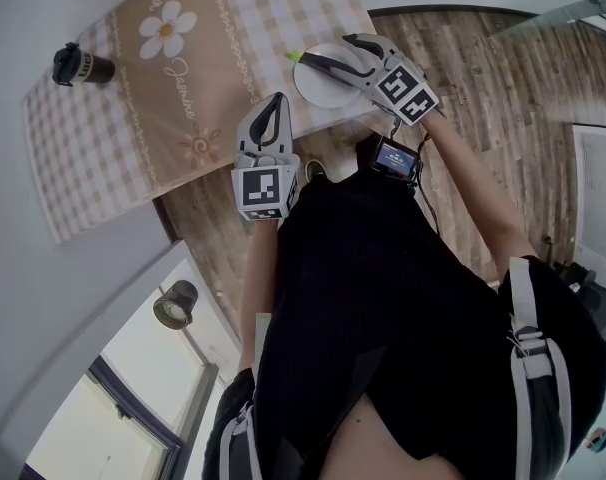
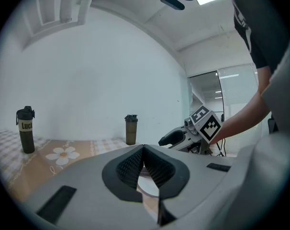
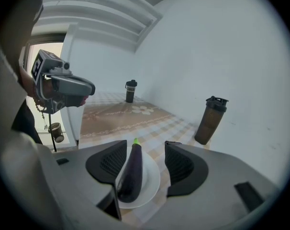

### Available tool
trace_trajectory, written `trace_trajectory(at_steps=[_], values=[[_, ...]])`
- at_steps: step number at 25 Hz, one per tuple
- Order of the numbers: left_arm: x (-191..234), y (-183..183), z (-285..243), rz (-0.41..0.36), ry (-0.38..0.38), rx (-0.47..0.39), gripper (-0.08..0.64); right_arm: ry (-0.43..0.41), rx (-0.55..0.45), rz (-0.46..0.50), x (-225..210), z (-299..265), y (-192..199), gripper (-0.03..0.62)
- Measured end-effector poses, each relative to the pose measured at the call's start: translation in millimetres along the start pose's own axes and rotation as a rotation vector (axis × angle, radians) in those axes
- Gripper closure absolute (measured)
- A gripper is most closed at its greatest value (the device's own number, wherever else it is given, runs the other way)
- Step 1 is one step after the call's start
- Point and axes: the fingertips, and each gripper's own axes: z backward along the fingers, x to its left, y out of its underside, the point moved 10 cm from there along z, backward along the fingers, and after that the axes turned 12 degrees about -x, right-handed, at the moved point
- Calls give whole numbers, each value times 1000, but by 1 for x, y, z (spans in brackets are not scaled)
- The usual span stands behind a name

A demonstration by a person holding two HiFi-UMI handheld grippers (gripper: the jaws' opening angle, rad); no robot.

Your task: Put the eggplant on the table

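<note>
A dark purple eggplant (image 3: 132, 170) with a green tip lies on a white plate (image 3: 152, 188) near the table's edge. My right gripper (image 3: 145, 146) is open, one jaw on each side of the eggplant, with gaps visible on both sides. From the head view the eggplant (image 1: 313, 63) is partly covered by the right gripper (image 1: 333, 56) over the plate (image 1: 323, 90). My left gripper (image 1: 273, 110) hovers above the table's near edge, left of the plate, shut with nothing in it (image 2: 144, 150).
The table wears a beige checked cloth with a daisy print (image 1: 168, 30). A dark bottle (image 1: 81, 65) stands at its far left. A brown shaker bottle (image 3: 211, 120) stands near the wall, right of the plate. Wood floor (image 1: 483, 118) lies beside the table.
</note>
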Motion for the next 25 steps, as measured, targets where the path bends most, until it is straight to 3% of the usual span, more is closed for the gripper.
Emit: trace_trajectory(at_steps=[17,20,25], values=[[11,-37,-18,-64,-6,-96,558,128,-221,39,1,26,-77,339],[13,-47,-23,-96,-11,-120,558,159,-265,47,2,30,-89,395],[14,-65,-28,-103,-27,-172,558,208,-330,70,5,37,-102,412]])
